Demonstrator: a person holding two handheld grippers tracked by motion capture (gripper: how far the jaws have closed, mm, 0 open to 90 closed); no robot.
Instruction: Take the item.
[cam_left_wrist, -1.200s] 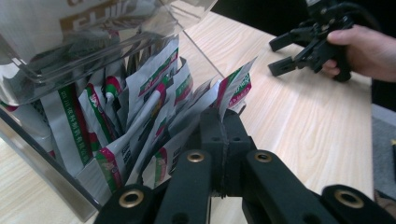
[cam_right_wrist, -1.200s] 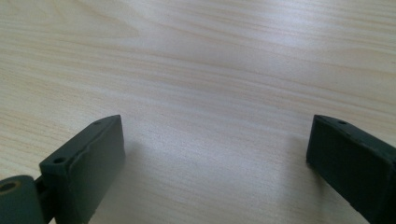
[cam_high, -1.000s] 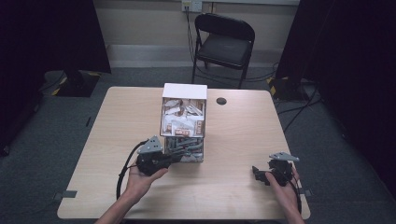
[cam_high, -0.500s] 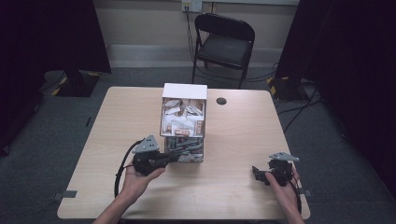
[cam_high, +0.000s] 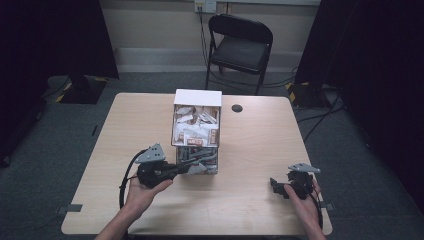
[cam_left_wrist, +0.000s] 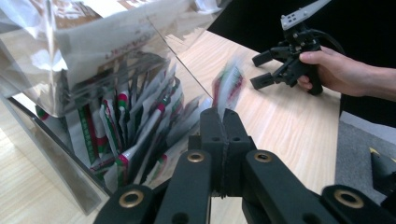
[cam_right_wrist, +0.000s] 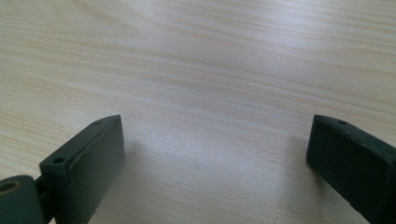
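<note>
At organizer's (cam_high: 196, 131) lower bin, left tool (cam_left_wrist: 223, 116) clamped on sachet (cam_left_wrist: 227, 86), drawn back slightly; right tool (cam_high: 278, 186) apart, unmoved.

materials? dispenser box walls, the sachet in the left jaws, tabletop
Dispenser box walls: clear glossy plastic, probably acrylic; the packets inside show through, with glare. Sachet pinched in the left gripper: thin white packet with red and green print, paper or foil laminate, too blurred to tell. Table: pale wood-grain top with a smooth satin sheen, likely laminate.
</note>
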